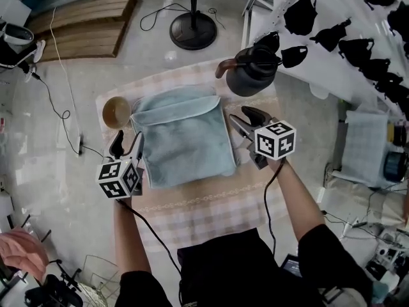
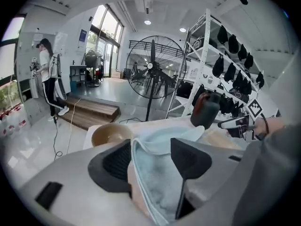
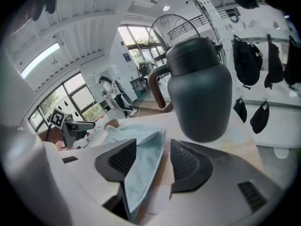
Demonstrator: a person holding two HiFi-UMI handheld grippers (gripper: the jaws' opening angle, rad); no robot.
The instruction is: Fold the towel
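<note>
A light blue towel (image 1: 185, 136) lies folded on the checked tablecloth (image 1: 211, 210), its top flap turned down towards me. My left gripper (image 1: 126, 144) stands at the towel's left edge. In the left gripper view that gripper (image 2: 150, 159) is open, and the towel's edge (image 2: 160, 178) lies loose between the jaws. My right gripper (image 1: 246, 121) is at the towel's right edge. Seen in the right gripper view, this gripper (image 3: 153, 161) is open too, with the towel's edge (image 3: 141, 168) hanging in the gap.
A dark kettle (image 1: 252, 72) with a brown handle stands just past the right gripper. A brown bowl (image 1: 116, 112) sits by the towel's far left corner. Beyond the table are a fan base (image 1: 193, 29), a wooden platform (image 1: 86, 24) and a white rack (image 1: 332, 37) of black caps.
</note>
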